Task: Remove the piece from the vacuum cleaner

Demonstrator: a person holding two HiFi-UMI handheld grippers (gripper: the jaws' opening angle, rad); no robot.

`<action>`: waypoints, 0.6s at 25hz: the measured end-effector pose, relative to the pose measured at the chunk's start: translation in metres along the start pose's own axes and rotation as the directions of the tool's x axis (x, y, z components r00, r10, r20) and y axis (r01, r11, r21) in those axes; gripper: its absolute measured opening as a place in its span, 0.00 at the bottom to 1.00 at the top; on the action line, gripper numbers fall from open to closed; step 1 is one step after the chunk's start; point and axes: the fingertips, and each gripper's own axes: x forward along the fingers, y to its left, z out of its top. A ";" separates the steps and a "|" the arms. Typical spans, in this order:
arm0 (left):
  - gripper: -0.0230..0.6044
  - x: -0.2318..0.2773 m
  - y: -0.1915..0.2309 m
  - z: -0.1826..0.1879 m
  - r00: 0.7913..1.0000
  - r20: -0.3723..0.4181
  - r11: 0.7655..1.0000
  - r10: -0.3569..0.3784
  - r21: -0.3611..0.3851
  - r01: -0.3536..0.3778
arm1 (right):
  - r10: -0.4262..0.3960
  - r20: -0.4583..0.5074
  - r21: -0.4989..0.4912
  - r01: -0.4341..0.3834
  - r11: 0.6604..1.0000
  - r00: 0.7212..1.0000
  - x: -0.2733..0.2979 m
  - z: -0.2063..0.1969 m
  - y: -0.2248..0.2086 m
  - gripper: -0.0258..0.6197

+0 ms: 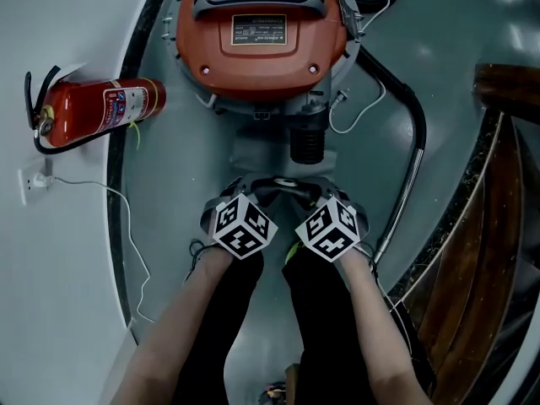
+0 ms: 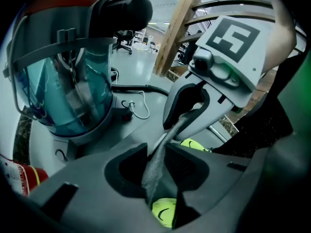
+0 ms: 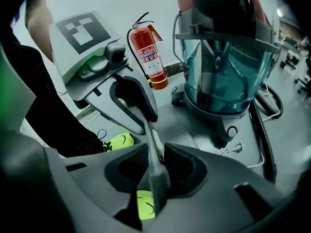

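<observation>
The thin grey piece (image 2: 167, 140) is off the vacuum cleaner (image 1: 261, 32). It hangs in the air on the machine's near side, stretched between the two grippers above the person's feet. The left gripper (image 2: 155, 165) has its fingers (image 2: 126, 166) clamped on one end. The right gripper (image 3: 155, 165) has its fingers (image 3: 182, 166) clamped on the other end, only narrowly apart with the sheet between the pads.

The step in hand appears to be carrying the freed piece clear and setting it down. To do that well, both grippers should travel together at the same height, so the sheet neither twists nor tears between them. A bare patch of floor (image 1: 186, 142) on the near side seems the best place for it, clear of the shoes and the white cable (image 1: 126, 226). Neither grip should be let go until the piece rests on the floor.

The head view alone gives the layout. The red lid lies far, the black hose (image 1: 413, 133) curves along the right, and the fire extinguisher (image 1: 101, 108) is at the left. There, though, the marker cubes hide the grip.

The gripper views show the sheet edge-on between the pads. They also show the yellow-green shoe (image 2: 165, 211) below and the machine's teal bin (image 3: 228, 81), which the lid covers from above.
</observation>
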 end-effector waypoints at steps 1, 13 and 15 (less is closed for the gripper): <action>0.21 0.002 0.001 -0.001 1.000 -0.001 1.000 0.002 -0.007 -0.002 | 0.004 0.000 0.008 -0.004 1.000 1.000 0.002 0.000 -0.001 0.18; 0.35 0.012 0.000 -0.008 1.000 0.015 0.998 -0.016 -0.065 0.017 | 0.070 0.012 0.097 -0.071 0.993 0.997 0.010 -0.006 -0.002 0.27; 0.36 0.013 -0.002 -0.008 1.000 0.026 0.998 -0.013 -0.064 0.015 | 0.072 0.018 0.111 -0.073 0.991 0.997 0.009 -0.008 -0.002 0.27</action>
